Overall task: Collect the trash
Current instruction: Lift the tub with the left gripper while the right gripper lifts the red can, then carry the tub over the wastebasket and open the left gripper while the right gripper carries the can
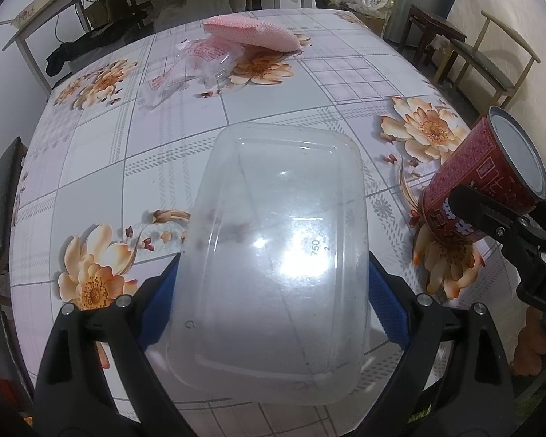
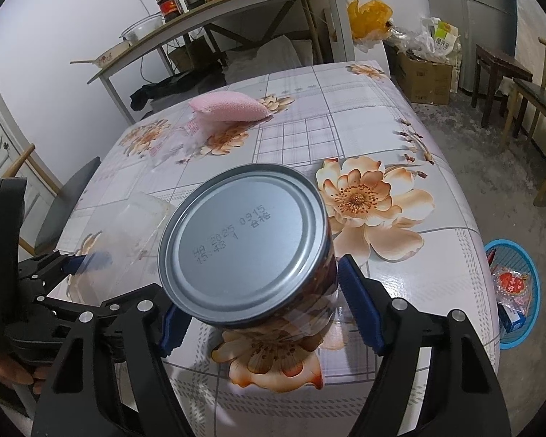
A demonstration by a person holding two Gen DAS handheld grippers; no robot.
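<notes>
A: Start big. What lies where?

B: The floral table [image 2: 400, 116] fills both views. On the floor past its right-hand edge sits the blue waste basket [image 2: 524, 255], wrappers already in it.

A: And the held things?

B: The left gripper [image 1: 273, 291] is closed across the clear plastic food container [image 1: 276, 255], blue pads pressed to its two long sides, base turned up toward the camera, long axis running away along the fingers. The right gripper [image 2: 258, 302] is clamped on the red tin can [image 2: 247, 247], tilted, its grey bottom end facing the lens.

A: Which hand is nearer the basket?

B: The right, I'd judge; the basket lies to its right and lower, off the table. The left would have to cross over.

A: Anything left on the table?

B: At the far end, a pink mesh pouch [image 1: 251, 32] and, just beside it, a crumpled clear wrapper [image 1: 196, 65], well apart from both grippers.
</notes>
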